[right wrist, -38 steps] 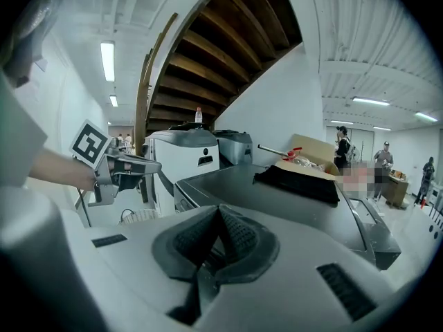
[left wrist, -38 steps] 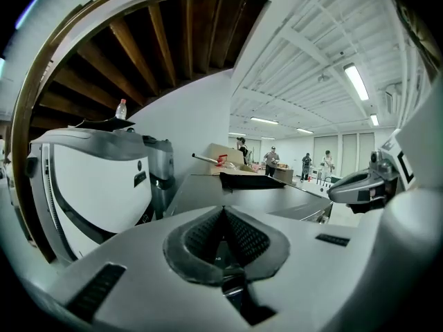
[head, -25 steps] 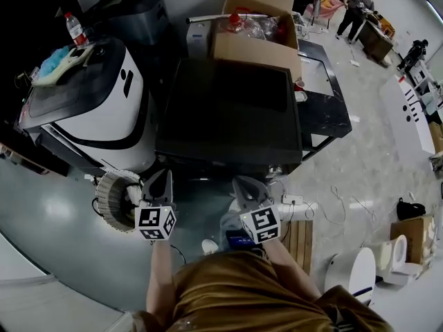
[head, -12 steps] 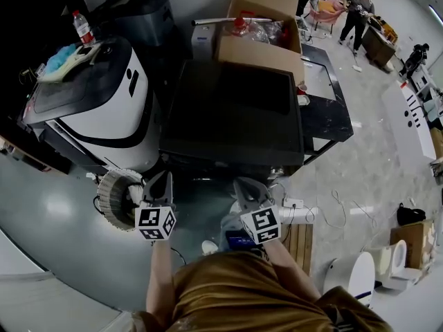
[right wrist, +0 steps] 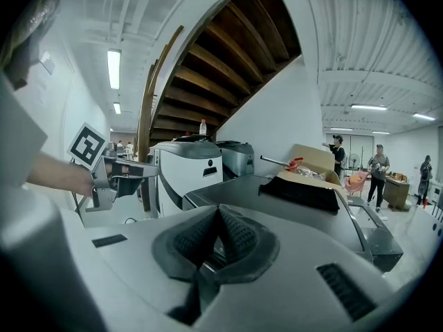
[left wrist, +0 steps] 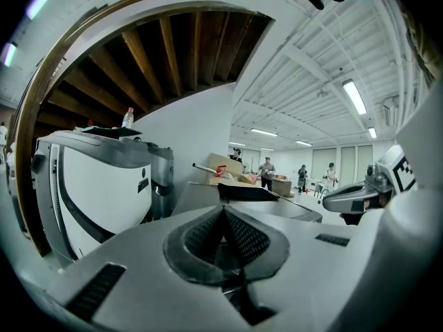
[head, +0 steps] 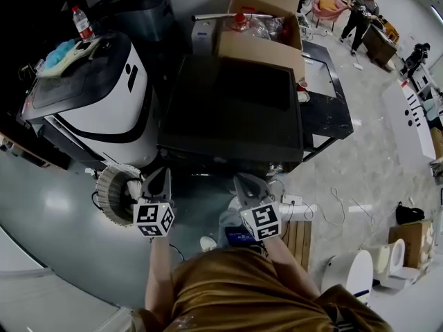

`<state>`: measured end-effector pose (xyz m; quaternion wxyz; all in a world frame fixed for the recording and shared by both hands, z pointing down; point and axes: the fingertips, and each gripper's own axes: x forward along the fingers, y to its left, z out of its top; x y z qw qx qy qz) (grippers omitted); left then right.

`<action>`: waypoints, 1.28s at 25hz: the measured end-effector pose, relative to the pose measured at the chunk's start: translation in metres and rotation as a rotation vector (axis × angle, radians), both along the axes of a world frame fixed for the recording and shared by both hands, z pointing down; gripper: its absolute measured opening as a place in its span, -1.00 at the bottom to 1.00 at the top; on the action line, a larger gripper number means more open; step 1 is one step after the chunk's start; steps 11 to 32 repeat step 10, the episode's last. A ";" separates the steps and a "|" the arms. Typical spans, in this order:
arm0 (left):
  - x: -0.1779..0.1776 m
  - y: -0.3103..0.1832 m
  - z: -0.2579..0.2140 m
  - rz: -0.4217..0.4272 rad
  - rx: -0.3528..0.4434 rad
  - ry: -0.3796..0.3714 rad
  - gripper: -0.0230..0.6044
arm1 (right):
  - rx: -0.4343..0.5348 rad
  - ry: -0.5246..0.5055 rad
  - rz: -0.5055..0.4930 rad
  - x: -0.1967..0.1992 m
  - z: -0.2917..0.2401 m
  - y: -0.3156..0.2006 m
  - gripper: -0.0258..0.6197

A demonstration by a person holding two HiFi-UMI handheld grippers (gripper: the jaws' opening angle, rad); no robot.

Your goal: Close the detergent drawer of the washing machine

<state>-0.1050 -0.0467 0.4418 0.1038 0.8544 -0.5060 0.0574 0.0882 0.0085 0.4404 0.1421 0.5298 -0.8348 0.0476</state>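
The washing machine (head: 232,106) is a dark, flat-topped box straight ahead of me; it also shows in the left gripper view (left wrist: 291,209) and the right gripper view (right wrist: 291,206). Its front face is hidden below the top's near edge, so I cannot make out the detergent drawer. My left gripper (head: 160,176) is held just short of the machine's front left corner, its jaws shut and empty. Level with it, my right gripper (head: 243,183) hangs before the front's right half, its pads (right wrist: 235,237) meeting with nothing between them.
A white and black machine (head: 90,95) stands at the left with a bottle (head: 82,23) on it. An open cardboard box (head: 259,26) sits behind the washer. A coiled hose (head: 114,194), a power strip (head: 291,200) and a wooden pallet (head: 299,237) lie on the floor. People (head: 363,9) stand far back right.
Both grippers stay where they were, shut. Only the head view has shifted a little.
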 end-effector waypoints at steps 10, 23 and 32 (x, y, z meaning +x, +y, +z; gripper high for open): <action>0.007 -0.006 0.004 -0.008 -0.014 0.005 -0.85 | -0.008 -0.014 0.012 0.011 0.002 -0.004 -0.88; 0.007 -0.006 0.004 -0.008 -0.014 0.005 -0.85 | -0.008 -0.014 0.012 0.011 0.002 -0.004 -0.88; 0.007 -0.006 0.004 -0.008 -0.014 0.005 -0.85 | -0.008 -0.014 0.012 0.011 0.002 -0.004 -0.88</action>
